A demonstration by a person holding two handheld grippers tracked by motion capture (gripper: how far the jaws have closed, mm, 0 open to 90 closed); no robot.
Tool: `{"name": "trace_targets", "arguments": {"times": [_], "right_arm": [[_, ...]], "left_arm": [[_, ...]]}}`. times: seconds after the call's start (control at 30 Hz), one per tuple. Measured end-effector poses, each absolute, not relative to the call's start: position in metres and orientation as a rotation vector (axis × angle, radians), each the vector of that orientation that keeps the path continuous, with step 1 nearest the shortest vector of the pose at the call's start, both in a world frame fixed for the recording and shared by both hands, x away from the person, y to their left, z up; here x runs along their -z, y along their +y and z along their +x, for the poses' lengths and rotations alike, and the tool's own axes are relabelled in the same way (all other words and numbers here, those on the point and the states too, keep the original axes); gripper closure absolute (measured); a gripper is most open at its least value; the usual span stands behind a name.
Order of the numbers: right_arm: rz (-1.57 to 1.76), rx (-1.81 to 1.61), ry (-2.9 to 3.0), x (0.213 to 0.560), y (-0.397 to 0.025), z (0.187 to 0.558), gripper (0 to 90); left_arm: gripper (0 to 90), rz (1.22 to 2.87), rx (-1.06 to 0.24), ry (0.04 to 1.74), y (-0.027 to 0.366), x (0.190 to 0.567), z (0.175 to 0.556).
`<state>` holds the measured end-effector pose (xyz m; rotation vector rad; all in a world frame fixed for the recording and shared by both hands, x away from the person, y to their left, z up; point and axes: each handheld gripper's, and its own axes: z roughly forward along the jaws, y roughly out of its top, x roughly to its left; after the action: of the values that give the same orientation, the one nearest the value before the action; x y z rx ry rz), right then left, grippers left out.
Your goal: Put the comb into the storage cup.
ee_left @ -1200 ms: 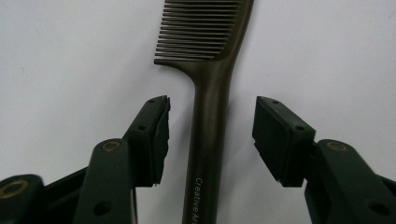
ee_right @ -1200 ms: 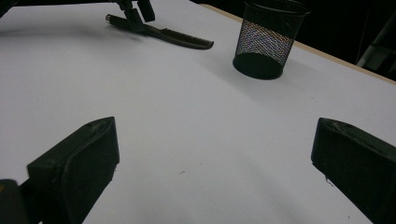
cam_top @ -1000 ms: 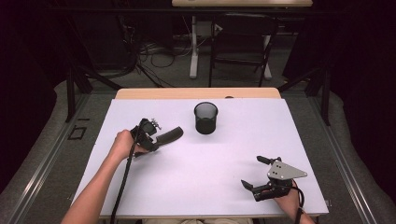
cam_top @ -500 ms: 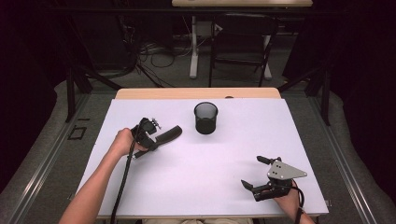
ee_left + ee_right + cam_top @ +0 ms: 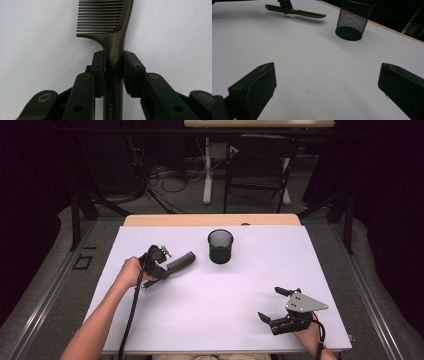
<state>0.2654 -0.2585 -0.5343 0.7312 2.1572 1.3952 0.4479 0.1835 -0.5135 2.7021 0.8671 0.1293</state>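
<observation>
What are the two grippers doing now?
Left hand-held gripper: closed on the comb handle.
Right hand-held gripper: open, holding nothing.

comb [image 5: 105,25] tip cut off at top edge; handle print partly hidden under fingers [image 5: 98,67].

My left forearm reaches in from the bottom left, hand [image 5: 131,271] wrapped round my left claw [image 5: 113,67], whose jaws are pinched tight together. My right hand [image 5: 307,334] sits low at the near right, holding my right claw [image 5: 272,306] with its jaws spread wide, pointing left.
</observation>
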Motion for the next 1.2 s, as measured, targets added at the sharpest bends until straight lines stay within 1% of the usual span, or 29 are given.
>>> {"name": "trace_targets", "arguments": {"times": [0.33, 0.6, 0.83, 1.2], "right_arm": [[0.732, -1.393, 2.157, 0.534, -0.259, 0.266, 1.4], [0.730, -1.391, 2.158, 0.534, -0.259, 0.266, 1.4], [0.729, -1.391, 2.159, 0.534, -0.259, 0.266, 1.4], [0.732, -1.389, 2.159, 0.534, -0.259, 0.266, 1.4]], "left_arm": [[72.7, 2.604, -0.148, 0.855, 0.187, 0.499, 0.434], [72.7, 2.568, -0.157, 0.871, 0.190, 0.493, 0.430], [72.6, 2.506, -0.166, 0.882, 0.194, 0.490, 0.426], [72.6, 2.391, -0.220, 0.891, 0.196, 0.490, 0.416]]}}
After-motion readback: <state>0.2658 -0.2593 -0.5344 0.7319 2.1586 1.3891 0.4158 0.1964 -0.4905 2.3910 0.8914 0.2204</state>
